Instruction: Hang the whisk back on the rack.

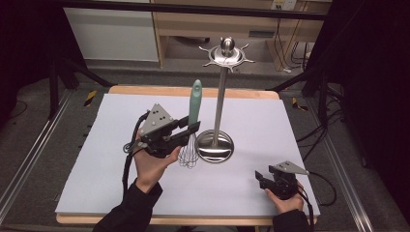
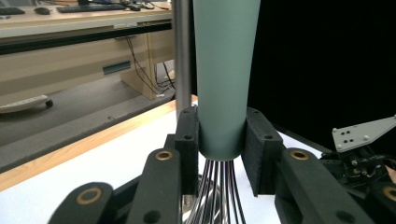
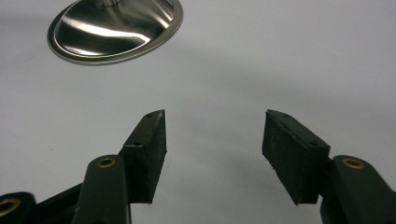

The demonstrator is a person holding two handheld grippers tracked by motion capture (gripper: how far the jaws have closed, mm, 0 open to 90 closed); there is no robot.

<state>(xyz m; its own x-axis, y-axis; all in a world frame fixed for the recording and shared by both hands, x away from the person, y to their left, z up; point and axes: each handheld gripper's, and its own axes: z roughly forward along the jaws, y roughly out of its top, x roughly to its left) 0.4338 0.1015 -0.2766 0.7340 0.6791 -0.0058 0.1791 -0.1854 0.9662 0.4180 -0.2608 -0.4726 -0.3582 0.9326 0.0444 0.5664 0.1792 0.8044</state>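
A whisk with a pale green handle (image 1: 195, 100) and a wire head (image 1: 188, 154) stands upright in my left gripper (image 1: 193, 128), which is shut on the lower end of the handle (image 2: 223, 93). The pads press both sides of the handle, and the wires (image 2: 219, 191) hang below them. Just right of the whisk rises a steel utensil stand (image 1: 220, 96) with a round base (image 1: 215, 146) and a hooked crown (image 1: 227, 54). My right gripper (image 1: 257, 178) rests low near the table's front right, open, with nothing between its pads (image 3: 149, 154). The stand's base (image 3: 116, 28) lies ahead of it.
The white table top (image 1: 270, 125) has a wooden edge at the back (image 1: 193, 91). Desks and cables stand beyond the table. Dark curtains close off both sides. The other gripper's grey plate (image 2: 362, 133) is at the right of the left gripper view.
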